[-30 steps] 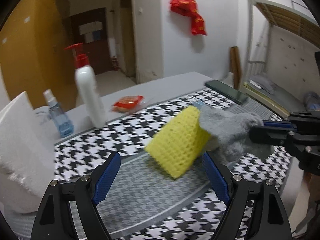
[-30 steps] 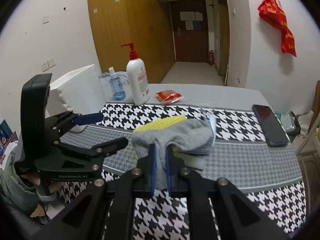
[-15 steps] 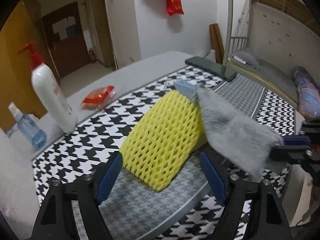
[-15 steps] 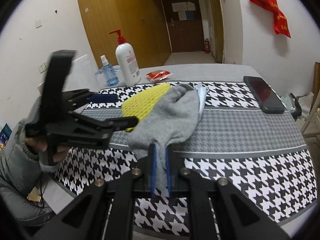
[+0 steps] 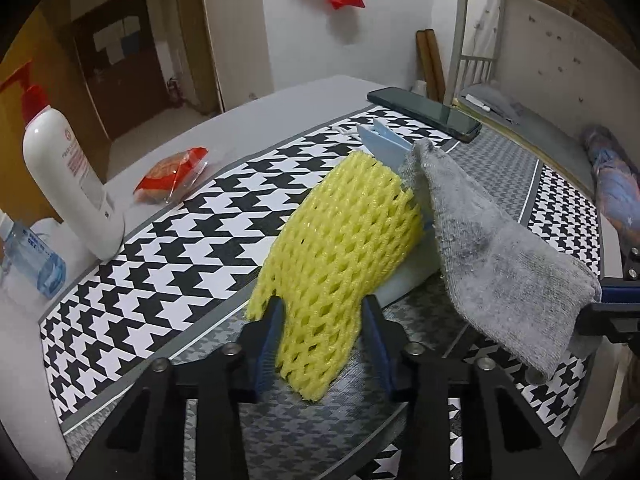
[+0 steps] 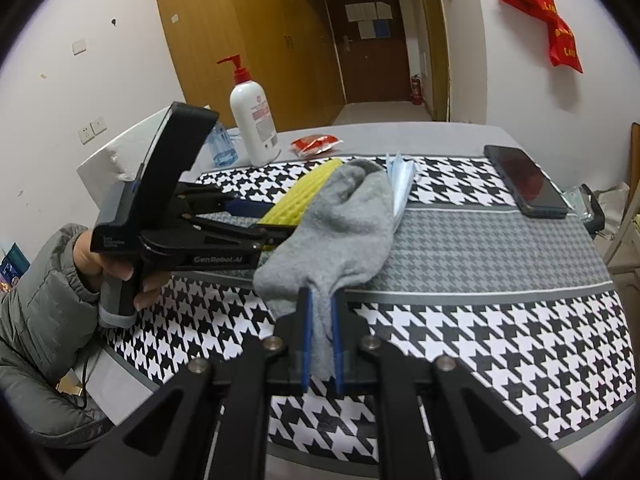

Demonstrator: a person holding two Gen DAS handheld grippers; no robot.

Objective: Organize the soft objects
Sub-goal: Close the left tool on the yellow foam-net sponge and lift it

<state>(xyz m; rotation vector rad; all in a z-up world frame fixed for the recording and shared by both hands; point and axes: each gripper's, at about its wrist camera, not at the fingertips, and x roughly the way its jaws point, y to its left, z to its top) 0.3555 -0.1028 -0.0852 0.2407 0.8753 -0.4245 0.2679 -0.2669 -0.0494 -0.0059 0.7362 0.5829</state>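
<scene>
Centrally, left claw [image 5: 322,328] pinched lower edge of yellow foam net sleeve [image 5: 340,240]. Right claw [image 6: 320,332] clamped cuff of grey sock [image 6: 340,224], draped beside sleeve over blue face masks [image 6: 400,176] on houndstooth counter [image 6: 500,320].

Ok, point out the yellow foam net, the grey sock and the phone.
yellow foam net [image 5: 344,248], left wrist view, middle of the mesh.
grey sock [image 6: 344,224], right wrist view, mid-body.
phone [image 6: 524,180], right wrist view, screen centre.
</scene>
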